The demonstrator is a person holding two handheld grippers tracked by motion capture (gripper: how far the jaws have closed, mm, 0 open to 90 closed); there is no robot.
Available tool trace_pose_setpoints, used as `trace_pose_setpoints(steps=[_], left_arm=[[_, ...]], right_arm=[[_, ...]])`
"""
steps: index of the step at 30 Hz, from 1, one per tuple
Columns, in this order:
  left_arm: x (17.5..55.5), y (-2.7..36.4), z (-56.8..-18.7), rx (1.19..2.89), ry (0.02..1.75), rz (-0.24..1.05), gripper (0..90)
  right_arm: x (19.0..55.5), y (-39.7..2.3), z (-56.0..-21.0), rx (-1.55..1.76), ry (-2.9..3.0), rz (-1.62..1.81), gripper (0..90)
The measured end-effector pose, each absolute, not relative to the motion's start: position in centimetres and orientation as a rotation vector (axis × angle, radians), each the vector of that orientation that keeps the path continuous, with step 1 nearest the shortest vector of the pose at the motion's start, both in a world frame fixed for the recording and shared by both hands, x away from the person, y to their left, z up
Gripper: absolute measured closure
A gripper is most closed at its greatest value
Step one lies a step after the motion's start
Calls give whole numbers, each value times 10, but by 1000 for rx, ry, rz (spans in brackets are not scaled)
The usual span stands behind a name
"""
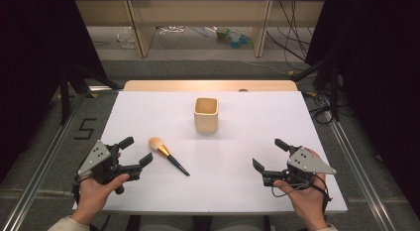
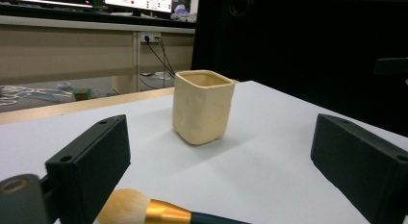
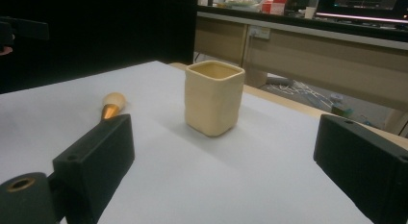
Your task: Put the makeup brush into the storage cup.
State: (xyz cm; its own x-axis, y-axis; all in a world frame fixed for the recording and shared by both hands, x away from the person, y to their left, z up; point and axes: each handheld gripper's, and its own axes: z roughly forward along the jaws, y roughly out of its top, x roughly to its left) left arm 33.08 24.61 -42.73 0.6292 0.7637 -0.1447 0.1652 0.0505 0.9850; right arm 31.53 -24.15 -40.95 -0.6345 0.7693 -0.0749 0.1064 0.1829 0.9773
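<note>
So you've got one container out there: a squarish cream cup (image 1: 206,114) with rounded corners and slightly lumpy, matte walls, standing upright near the middle of the white tabletop (image 1: 247,156), toward the far side. From the high view its inside looks bare, just the same pale material down the walls.

The makeup brush (image 1: 167,154) lies flat on the tabletop in front of the cup and to its left, well apart from it. Fluffy tan bristle head, shiny gold ferrule, slim dark handle pointing back toward you and to the right.

Your left tool (image 1: 135,152) sits just beside the brush head, jaws spread wide with nothing between them; in the left gripper view the bristles (image 2: 124,205) show right by the left jaw. Your right tool (image 1: 270,154) is over on the right side, well apart from both things, jaws also spread wide and holding nothing.

Only writing I can read is a black "5" (image 1: 85,128) on the floor left of the tabletop.
</note>
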Motion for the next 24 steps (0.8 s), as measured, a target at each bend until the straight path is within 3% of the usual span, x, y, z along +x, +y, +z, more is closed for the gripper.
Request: trace_pose_setpoints(steps=[24], left_arm=[[368, 216, -420, 1508, 828, 604, 53]], right_arm=[[317, -241, -411, 830, 1904, 1477, 78]])
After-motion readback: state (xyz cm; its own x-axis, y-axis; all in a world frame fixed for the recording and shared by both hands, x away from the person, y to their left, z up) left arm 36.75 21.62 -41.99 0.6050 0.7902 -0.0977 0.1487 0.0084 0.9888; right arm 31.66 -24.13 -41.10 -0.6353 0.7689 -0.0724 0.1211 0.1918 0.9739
